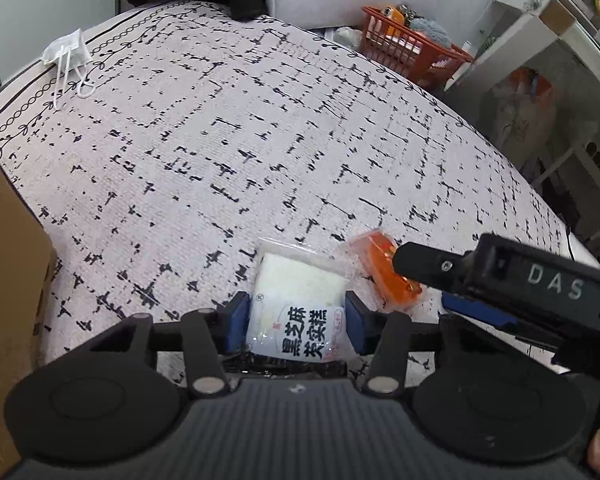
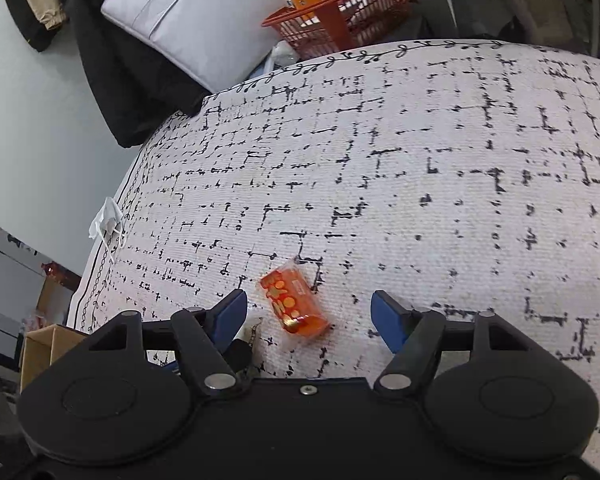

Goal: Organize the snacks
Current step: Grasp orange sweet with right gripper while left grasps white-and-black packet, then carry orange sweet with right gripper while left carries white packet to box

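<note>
A white snack packet (image 1: 300, 280) with black characters lies on the white, black-flecked cloth (image 1: 260, 140). My left gripper (image 1: 297, 316) is shut on it, a blue pad pressing each side of its near end. Just to its right lies a small orange wrapped snack (image 1: 380, 256), with a black finger (image 1: 424, 266) of the right gripper reaching over it. In the right wrist view that orange snack (image 2: 294, 308) lies slanted on the cloth between the blue pads of my right gripper (image 2: 308, 312), which is open and touches nothing.
A cardboard box (image 1: 8, 260) stands at the left edge. A white face mask (image 1: 68, 52) lies at the cloth's far left corner. Beyond the far edge are a red basket (image 1: 408, 44) of odds and ends, a grey pillow (image 2: 188, 12) and dark clothing (image 2: 112, 72). Shelving (image 1: 540, 40) stands at the right.
</note>
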The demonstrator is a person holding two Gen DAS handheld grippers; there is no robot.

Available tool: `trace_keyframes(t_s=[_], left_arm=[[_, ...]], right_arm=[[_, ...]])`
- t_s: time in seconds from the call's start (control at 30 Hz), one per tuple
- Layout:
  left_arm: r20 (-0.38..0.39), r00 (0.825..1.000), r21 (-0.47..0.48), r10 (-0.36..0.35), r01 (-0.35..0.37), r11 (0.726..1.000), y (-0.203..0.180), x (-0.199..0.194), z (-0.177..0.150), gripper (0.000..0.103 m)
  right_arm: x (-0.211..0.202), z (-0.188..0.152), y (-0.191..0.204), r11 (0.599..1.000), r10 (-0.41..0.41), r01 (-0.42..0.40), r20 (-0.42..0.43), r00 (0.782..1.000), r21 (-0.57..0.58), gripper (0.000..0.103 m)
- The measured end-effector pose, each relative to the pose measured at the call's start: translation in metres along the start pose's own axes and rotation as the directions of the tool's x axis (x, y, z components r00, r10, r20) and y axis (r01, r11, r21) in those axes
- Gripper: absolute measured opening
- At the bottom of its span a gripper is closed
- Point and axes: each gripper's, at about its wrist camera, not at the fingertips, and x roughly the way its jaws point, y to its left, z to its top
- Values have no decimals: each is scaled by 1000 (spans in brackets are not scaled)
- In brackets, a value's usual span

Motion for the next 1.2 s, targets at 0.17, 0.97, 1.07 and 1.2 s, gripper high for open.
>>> trace_keyframes(t_s=[0.17,0.97,1.07,1.2], left_arm=[[0,1000,-40,24,-24,999,11,-4,2,48],[94,994,-122,55,-43,992,46,-88,-2,47],[105,993,-126,58,-44,991,50,-100,-6,47],[117,991,-136,67,-51,989,57,-116,-12,47]], right_arm=[[7,-2,10,999,-21,21,4,1000,-42,57],[-23,-14,46,994,9,-10,-11,1000,-112,20],[-31,-16,55,992,19,-19,0,1000,-125,20],[-41,-19,67,989,30,-28,13,999,-145,20]])
